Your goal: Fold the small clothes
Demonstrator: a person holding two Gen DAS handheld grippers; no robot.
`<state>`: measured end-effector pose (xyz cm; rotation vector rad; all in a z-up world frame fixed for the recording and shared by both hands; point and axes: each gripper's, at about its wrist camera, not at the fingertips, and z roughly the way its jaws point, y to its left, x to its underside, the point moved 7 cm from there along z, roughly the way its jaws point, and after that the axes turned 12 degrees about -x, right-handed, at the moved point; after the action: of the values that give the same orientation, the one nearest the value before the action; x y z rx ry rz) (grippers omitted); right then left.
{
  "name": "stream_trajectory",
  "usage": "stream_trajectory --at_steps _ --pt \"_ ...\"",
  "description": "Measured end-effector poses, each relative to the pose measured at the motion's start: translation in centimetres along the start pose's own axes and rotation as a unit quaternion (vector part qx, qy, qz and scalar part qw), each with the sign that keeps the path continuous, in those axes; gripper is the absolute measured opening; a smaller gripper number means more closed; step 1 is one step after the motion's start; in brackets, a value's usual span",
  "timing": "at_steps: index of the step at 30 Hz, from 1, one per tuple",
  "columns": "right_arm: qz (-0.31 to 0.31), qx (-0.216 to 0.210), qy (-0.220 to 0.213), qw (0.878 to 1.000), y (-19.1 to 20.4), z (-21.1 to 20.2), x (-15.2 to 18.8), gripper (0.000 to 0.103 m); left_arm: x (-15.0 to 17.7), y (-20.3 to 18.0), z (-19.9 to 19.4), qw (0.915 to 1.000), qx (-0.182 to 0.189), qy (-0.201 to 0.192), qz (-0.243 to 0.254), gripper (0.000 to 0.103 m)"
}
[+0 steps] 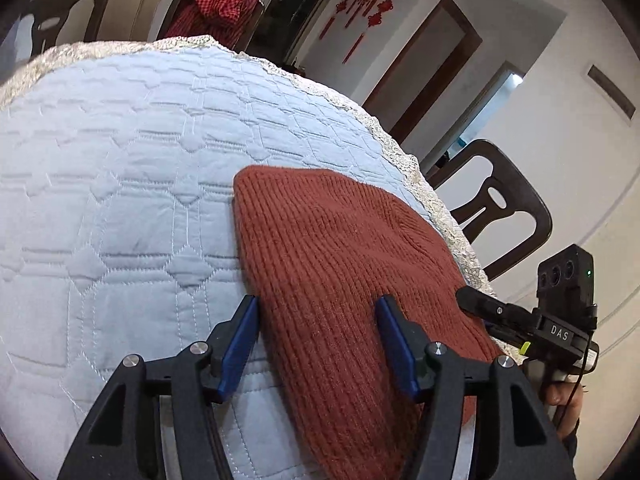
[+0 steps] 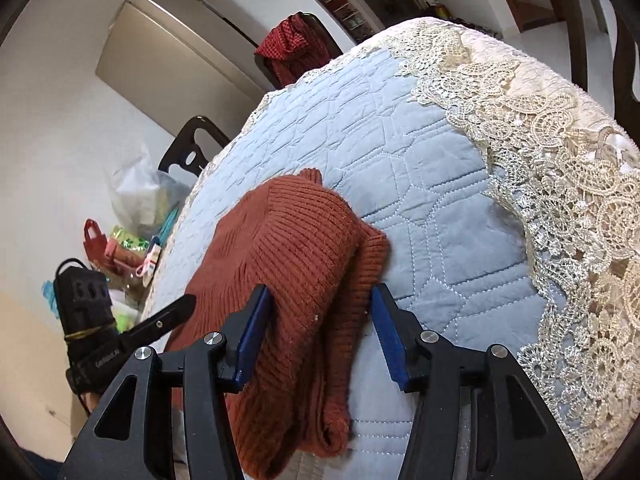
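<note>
A rust-red ribbed knit garment [image 1: 340, 264] lies folded on the pale blue quilted table cover [image 1: 120, 168]. My left gripper [image 1: 316, 308] is open, its blue pads straddling the garment's near edge, low over it. The right gripper [image 1: 476, 300] shows at the garment's right side in this view. In the right wrist view the same garment [image 2: 296, 248] lies with folded layers and a cuff at its right. My right gripper [image 2: 320, 300] is open, jaws either side of the folded edge. The left gripper [image 2: 176, 312] shows at the garment's left.
A cream lace border [image 2: 560, 184] edges the cover on the right. Dark wooden chairs [image 1: 496, 204] stand around the table; one holds a red checked cloth [image 1: 216, 8]. Bags and clutter [image 2: 132, 232] lie on the floor to the left.
</note>
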<state>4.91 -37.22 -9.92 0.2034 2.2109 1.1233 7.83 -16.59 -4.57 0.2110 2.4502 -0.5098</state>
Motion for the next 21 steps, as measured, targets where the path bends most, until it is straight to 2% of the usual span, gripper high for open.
stream_trajectory --at_steps 7,10,13,15,19,21 --pt "0.000 -0.019 0.019 1.000 0.8 -0.4 1.6 0.052 0.8 -0.4 -0.4 0.9999 -0.004 -0.003 0.009 0.063" --pt "0.006 -0.015 0.007 1.000 0.6 -0.4 1.0 0.052 0.5 -0.7 -0.2 0.9998 -0.007 -0.001 0.017 0.063" --pt "0.006 0.011 -0.018 1.000 0.0 -0.8 -0.2 0.052 0.4 -0.8 -0.1 0.9997 -0.011 -0.003 0.022 0.063" --pt "0.014 0.008 -0.024 1.000 -0.5 -0.7 -0.8 0.052 0.4 -0.8 -0.1 0.9997 -0.010 -0.004 0.022 0.063" --pt "0.019 0.007 -0.018 1.000 -0.5 -0.2 -0.6 0.052 0.5 -0.7 -0.1 0.9997 -0.008 -0.004 0.022 0.064" --pt "0.020 -0.010 -0.005 1.000 0.0 0.1 -0.2 0.052 0.5 -0.8 -0.1 0.9996 -0.009 -0.006 0.024 0.064"
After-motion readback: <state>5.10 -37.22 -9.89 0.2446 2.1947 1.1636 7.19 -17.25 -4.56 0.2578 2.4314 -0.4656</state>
